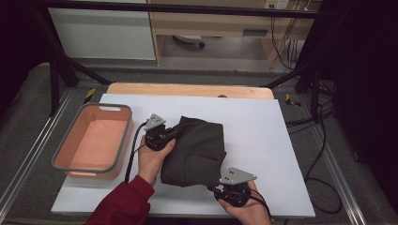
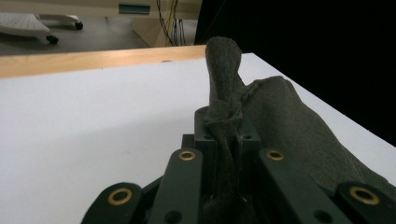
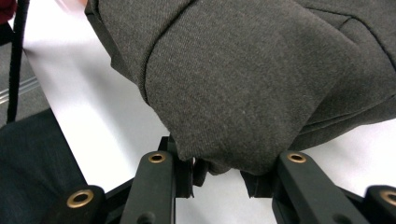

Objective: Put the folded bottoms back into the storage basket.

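Folded cloth sits mid-table, bin off to its left, left gripper at its far-left corner, right gripper at its near edge.

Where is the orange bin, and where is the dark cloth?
orange bin (image 1: pixel 109 108), high view, far rim by its handle slot.
dark cloth (image 1: pixel 197 150), high view, middle of the folded pile.

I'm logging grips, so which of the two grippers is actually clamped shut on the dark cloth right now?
The left gripper: its jaws pinch a fold of the dark cloth. The right gripper is open, its jaws apart around the cloth's edge.
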